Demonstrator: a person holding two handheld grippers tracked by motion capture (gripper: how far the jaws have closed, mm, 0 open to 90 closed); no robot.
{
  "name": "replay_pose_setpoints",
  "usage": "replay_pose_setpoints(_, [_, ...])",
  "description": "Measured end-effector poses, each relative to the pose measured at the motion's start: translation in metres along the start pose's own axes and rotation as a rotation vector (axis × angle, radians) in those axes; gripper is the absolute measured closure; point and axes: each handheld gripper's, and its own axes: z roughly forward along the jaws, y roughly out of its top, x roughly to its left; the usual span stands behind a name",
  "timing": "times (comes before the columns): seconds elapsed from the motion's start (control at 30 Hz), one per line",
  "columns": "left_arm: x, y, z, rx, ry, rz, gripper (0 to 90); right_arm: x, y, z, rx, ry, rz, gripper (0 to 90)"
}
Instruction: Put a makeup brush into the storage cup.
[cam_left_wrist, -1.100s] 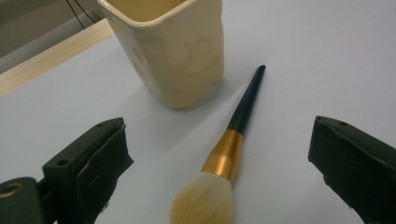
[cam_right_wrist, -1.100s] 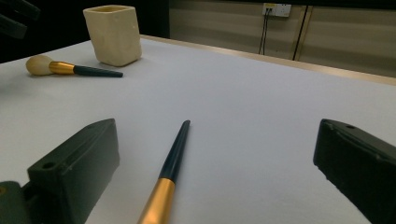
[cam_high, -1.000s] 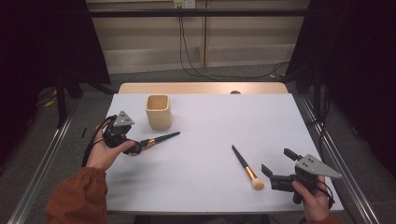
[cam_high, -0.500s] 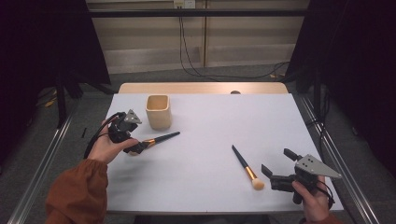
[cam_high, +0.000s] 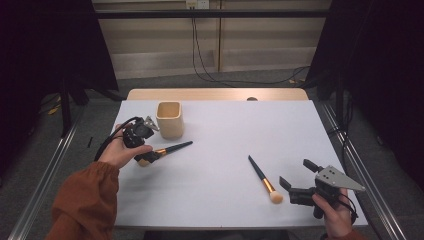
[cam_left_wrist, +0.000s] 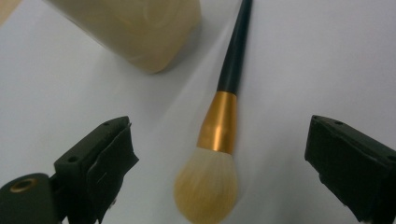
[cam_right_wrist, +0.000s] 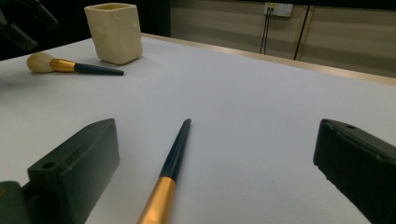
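Two brushes, one cup

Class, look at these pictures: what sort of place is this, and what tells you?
Probably a lab recording booth: a white table ringed by dark curtains, loose cables running to a wall socket.

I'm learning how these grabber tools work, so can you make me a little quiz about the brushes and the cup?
1. True or false: the left gripper is open, with a brush lying between its jaws.
2. What stands closest to that brush? A) the cup B) the right gripper C) the other brush
3. Fill in: both brushes lie flat on the ______.

Key:
1. True; the jaws stand wide on both sides of the brush, not touching it.
2. A
3. table
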Motion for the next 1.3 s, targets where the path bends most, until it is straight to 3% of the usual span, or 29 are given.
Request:
replay_pose_setpoints(0.07, [0.001,0.001,0.003,0.001,-0.009,-0.012,7.8,0.0,0.0,0.0,0.001,0.0,-0.001,0.1])
replay_pose_setpoints(0.2, [0.004,0.003,0.008,0.044,-0.021,0.021,7.8,0.0,0.0,0.0,0.001,0.001,-0.002,0.1])
replay_pose_setpoints(0.27, [0.004,0.003,0.011,0.043,-0.022,0.02,7.8,0.0,0.0,0.0,0.002,0.001,-0.002,0.1])
replay_pose_setpoints(0.53, [0.002,0.007,0.015,0.084,-0.059,0.082,8.0,0.001,0.0,0.0,0.003,0.002,-0.003,0.1])
replay_pose_setpoints(1.0, [0.005,0.009,0.031,0.138,-0.054,0.091,42.7,0.001,-0.001,0.001,0.012,0.008,-0.002,0.1])
replay_pose_setpoints(1.17, [0.003,0.012,0.033,0.159,-0.079,0.102,50.4,0.001,-0.001,0.001,0.014,0.01,-0.003,0.1])
replay_pose_setpoints(1.3, [0.001,0.014,0.036,0.183,-0.063,0.129,54.2,0.001,-0.001,0.001,0.014,0.016,-0.004,0.1])
